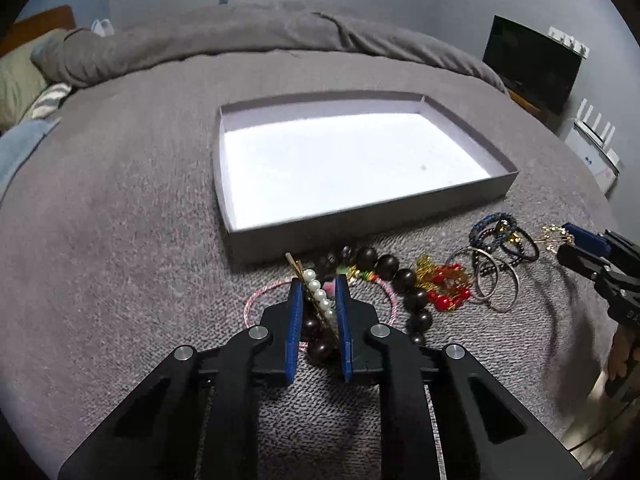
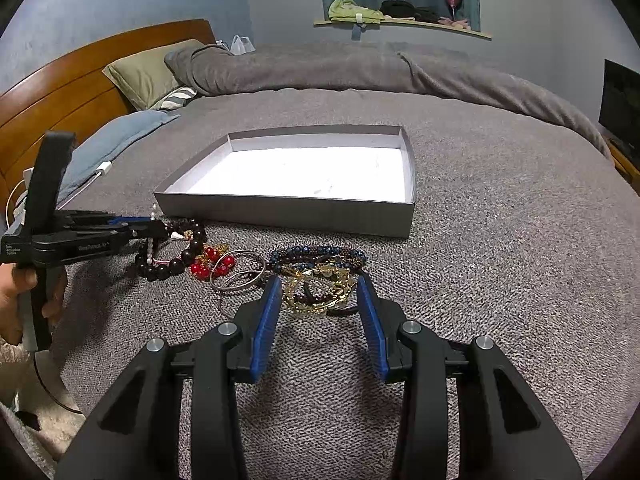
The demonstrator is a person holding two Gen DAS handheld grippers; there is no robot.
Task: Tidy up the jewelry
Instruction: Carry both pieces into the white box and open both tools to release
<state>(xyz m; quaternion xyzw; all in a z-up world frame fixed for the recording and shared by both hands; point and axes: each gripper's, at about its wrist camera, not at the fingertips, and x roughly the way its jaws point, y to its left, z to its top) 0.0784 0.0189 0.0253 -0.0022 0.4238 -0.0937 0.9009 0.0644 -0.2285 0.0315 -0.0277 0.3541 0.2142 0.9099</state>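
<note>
Left hand-held gripper (image 1: 319, 284) pinches a pearl hairpin (image 1: 318, 294), hiding dark beads (image 1: 394, 276); right hand-held gripper (image 2: 320, 286) spread.

Bedroom in a home: grey blanket (image 2: 480, 200) covering the bed, wooden headboard (image 2: 60, 92) and olive pillow (image 2: 152, 68) lying at ten o'clock, curtained window ledge (image 2: 400, 24) holding folded clothes at twelve, dark television (image 1: 532, 64) standing at two.

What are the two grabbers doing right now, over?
Left gripper clamped on gold hairpin with white pearls. Right gripper open around gold chain bracelet, not gripping. Grey shallow box empty. Path clear.
</note>
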